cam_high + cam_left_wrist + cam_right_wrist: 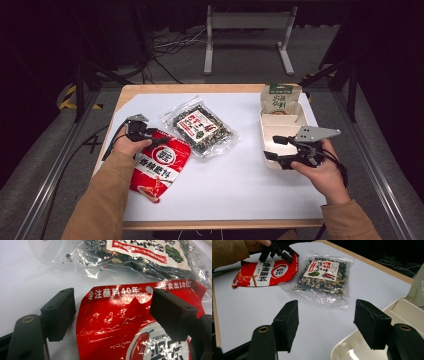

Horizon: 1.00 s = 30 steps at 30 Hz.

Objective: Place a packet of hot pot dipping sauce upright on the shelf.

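Note:
A red snack packet (160, 167) lies flat at the table's left, and its top edge (120, 315) shows close up in the left gripper view. My left gripper (161, 141) (112, 307) is open low over that top edge, one jaw off the packet's left side and the other above its printed face, pads not pressing. Just beyond it lies a clear bag of dark dried bits (202, 127) (130, 255) (324, 275). My right gripper (274, 148) (327, 322) is open and holds nothing, at the near left rim of a cream tray (268, 131) (347, 345).
A green packet (280, 99) stands upright in the tray's far compartment. White paper (235, 175) covers the wooden table. In the right gripper view the red packet (267, 270) and the left gripper (278, 250) show far off. Metal rails run along both sides.

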{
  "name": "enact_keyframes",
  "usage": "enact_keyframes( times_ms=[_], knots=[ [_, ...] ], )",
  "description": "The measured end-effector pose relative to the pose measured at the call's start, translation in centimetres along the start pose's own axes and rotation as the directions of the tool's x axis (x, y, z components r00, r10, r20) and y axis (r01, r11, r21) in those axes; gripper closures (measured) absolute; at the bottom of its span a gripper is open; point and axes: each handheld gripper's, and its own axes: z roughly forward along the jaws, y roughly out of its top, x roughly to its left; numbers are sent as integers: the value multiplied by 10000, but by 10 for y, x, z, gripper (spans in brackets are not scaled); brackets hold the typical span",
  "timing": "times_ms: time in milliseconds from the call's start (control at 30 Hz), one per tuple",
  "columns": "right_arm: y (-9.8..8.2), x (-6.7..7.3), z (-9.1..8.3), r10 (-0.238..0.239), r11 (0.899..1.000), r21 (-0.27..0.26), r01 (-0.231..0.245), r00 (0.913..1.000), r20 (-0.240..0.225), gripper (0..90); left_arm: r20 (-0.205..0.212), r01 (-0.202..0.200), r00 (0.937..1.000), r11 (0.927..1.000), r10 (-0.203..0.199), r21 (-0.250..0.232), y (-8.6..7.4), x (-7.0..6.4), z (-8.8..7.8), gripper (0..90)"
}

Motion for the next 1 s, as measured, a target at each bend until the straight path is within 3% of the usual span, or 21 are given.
enact_keyframes(
  times_ms=[267, 367, 567, 733, 833, 1000],
  knots=[
    [0, 0, 0, 17, 10000, -5, -17, 10000, 22, 359, 52, -351, 9994, 9991, 350, 217, 0, -4, 0, 221],
    [0, 0, -1, 84, 10000, -34, -83, 10000, 54, 359, -20, -541, 9985, 9981, 542, 301, -1, -4, -1, 268],
    [0, 0, -1, 90, 9999, -49, -89, 10000, 44, 358, -782, -1196, 9894, 9921, 1224, 389, 0, -3, -3, 527],
    [0, 0, -1, 111, 9999, -75, -110, 9999, 55, 358, -1015, -1337, 9855, 9907, 1357, 259, 2, -5, -8, 798],
    [0, 0, -1, 106, 9999, -71, -105, 9999, 60, 358, -918, -1403, 9858, 9900, 1409, 132, 3, -5, -11, 855],
    [0, 0, -1, 85, 10000, -51, -85, 9999, 63, 358, -708, -1126, 9911, 9936, 1125, 30, 3, -6, -16, 900]
  ],
)
